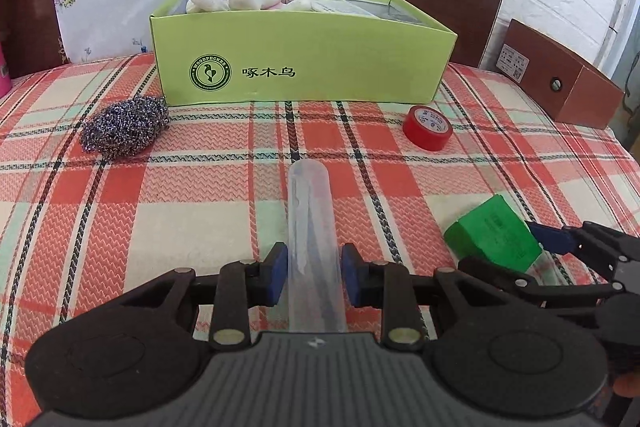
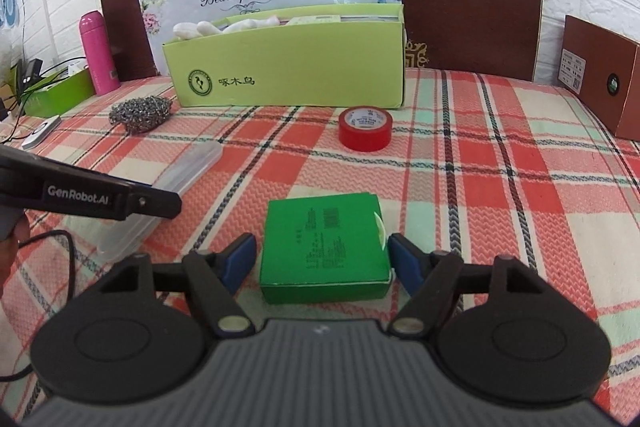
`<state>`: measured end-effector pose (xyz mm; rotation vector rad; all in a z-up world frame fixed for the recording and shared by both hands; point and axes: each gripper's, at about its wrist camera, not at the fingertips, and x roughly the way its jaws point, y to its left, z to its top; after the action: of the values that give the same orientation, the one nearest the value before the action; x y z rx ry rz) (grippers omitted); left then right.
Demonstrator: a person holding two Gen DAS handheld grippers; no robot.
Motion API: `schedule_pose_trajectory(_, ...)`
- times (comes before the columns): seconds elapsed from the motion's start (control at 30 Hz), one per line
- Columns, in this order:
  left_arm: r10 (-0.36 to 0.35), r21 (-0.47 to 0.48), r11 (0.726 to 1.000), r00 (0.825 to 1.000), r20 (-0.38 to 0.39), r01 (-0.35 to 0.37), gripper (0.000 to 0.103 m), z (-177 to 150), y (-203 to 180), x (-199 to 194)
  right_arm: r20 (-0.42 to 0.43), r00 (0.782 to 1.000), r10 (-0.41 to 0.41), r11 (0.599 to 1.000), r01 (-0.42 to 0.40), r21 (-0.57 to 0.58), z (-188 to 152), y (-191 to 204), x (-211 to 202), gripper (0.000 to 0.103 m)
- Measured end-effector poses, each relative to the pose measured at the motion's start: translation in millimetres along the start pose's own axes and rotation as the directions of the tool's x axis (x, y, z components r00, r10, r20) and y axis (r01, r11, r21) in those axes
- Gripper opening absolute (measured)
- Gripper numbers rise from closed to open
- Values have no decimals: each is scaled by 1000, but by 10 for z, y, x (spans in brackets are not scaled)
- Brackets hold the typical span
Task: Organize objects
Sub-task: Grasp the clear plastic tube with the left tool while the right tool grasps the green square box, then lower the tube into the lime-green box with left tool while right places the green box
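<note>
The clear plastic case lies lengthwise between the blue pads of the left gripper, and its near end is cut off behind the gripper's body. The pads sit against its sides, so the left gripper pinches the case; what is inside stays a blur through the cloudy plastic. In the right wrist view the same case shows as a long flat box, half hidden by the dark arm of the left gripper crossing in front.

The right gripper straddles the green box on the plaid tablecloth. Its right pad reaches the box's corner, while a sliver of cloth shows beside the left pad – the jaws are partly spread and not pressing on it. The left wrist view shows only one corner of that box, with the right gripper's fingers behind it.

The light green carton stands at the back, its contents (pale, rounded shapes and flat packets) mostly hidden by its wall. The red tape roll and the steel scourer lie apart in front of it. Only the right wrist view takes in the pink bottle and a finger's edge at the left border – the small print on the green box is unreadable.
</note>
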<state>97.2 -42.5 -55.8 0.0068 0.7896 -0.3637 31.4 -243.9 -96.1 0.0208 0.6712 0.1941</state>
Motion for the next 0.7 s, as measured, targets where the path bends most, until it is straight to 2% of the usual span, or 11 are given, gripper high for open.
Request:
schedule_pose_trajectory(0.07, 4, 0, 1000, 1000, 2, -4, 29, 6, -4, 3, 2, 1000, -20, 1000, 20, -13, 5, 14, 9, 61)
schedule_pose_trajectory(0.2, -19, -11, 1000, 1000, 4, 19, 29, 29, 3, -41, -2, 1000, -25, 999, 25, -29, 29, 32, 10, 60)
schedule_pose_trajectory(0.3, -40, -13, 999, 999, 31, 40, 29, 96, -6, -129, 13, 1000, 0, 1000, 0, -11, 90, 21, -38, 60)
schedule_pose_trajectory(0.5, -69, -3, 998, 990, 120, 70, 29, 383, -27, -334, 110, 994, 25, 1000, -24, -12, 416, -21, -162, 60)
schedule_pose_trajectory(0.7, -75, 7, 997, 974, 213, 75, 29, 767, -14, -491, 197, 980, 25, 1000, -21, -20, 832, -103, -138, 60)
